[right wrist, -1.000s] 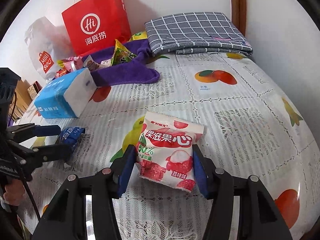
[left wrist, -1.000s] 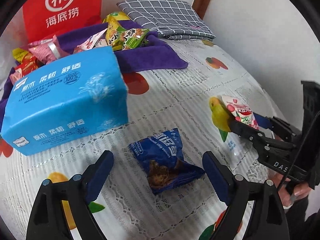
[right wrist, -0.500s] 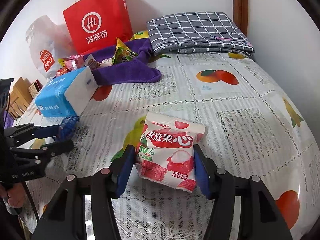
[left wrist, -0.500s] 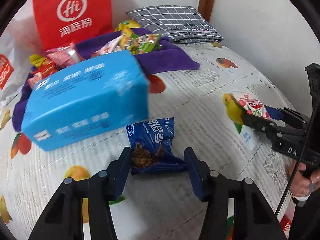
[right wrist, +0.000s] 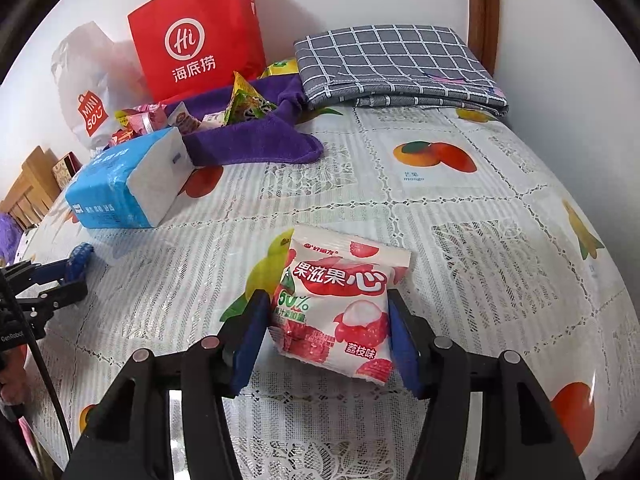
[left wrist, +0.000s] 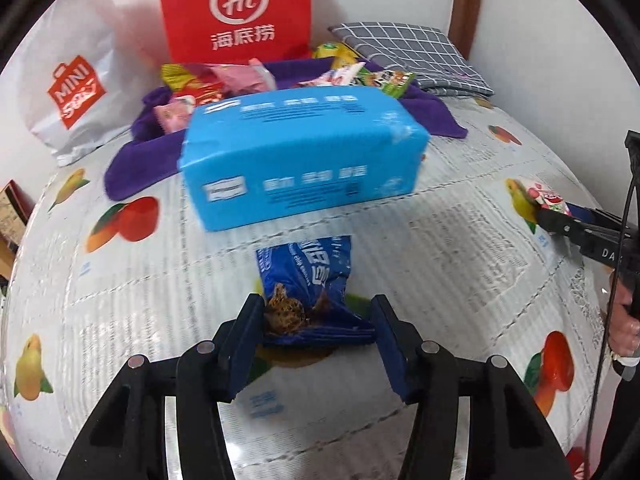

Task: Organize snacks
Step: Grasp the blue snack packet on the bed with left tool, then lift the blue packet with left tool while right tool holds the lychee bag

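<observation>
While fruit-print lace cloth (left wrist: 460,240) covers the counter | blue snack packet (left wrist: 310,280) lies lengthwise, pointing away | left hand-held gripper (left wrist: 318,320) pinches its near end | right hand-held gripper (right wrist: 326,320) clamps lychee packet (right wrist: 340,300).

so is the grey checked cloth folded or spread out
Folded: the grey checked cloth lies as a flat stack at the table's far end, with layered edges showing along its near side.

Blue tissue pack (left wrist: 304,160): print smeared by motion blur, small text unreadable. It hides the near part of the purple towel (left wrist: 136,164) and some of the snack packets (left wrist: 240,78) on it. Blue cookie bag (left wrist: 308,284): lower corners hidden behind the pads. Red paper bag (left wrist: 236,12): top cut off by the frame edge. Person's hand (left wrist: 624,324): mostly cut off at the right edge.
</observation>
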A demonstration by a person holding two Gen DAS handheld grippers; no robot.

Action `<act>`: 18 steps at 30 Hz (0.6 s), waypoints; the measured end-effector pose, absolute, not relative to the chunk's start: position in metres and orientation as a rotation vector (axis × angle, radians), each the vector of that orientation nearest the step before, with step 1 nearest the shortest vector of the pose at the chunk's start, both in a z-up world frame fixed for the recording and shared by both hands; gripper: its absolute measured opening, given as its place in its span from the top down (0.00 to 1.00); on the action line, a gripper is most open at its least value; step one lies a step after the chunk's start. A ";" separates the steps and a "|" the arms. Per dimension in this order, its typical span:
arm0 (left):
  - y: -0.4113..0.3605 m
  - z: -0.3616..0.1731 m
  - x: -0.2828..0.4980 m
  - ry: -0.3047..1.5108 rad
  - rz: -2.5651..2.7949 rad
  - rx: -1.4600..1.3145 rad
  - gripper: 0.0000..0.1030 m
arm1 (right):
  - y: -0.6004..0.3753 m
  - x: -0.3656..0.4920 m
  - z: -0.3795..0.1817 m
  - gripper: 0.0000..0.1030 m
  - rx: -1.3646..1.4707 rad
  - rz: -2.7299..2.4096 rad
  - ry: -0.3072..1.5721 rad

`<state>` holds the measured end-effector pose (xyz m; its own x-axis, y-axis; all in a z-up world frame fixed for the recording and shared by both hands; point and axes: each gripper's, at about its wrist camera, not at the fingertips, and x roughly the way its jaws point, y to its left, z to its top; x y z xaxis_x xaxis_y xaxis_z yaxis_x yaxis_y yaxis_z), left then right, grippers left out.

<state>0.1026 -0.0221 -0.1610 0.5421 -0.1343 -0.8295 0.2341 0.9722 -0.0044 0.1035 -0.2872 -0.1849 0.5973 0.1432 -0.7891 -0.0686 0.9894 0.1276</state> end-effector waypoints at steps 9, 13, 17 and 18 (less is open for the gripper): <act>0.010 -0.158 0.089 0.955 -0.185 0.068 0.50 | -0.269 0.093 -0.179 0.49 0.075 0.133 0.917; 0.025 -0.157 0.087 0.957 -0.178 0.045 0.50 | -0.240 0.087 -0.174 0.49 0.085 0.224 0.932; 0.037 -0.155 0.087 0.958 -0.207 0.007 0.42 | -0.215 0.083 -0.172 0.49 0.102 0.298 0.952; 0.038 -0.155 0.087 0.959 -0.215 0.005 0.40 | -0.208 0.082 -0.172 0.49 0.085 0.314 0.958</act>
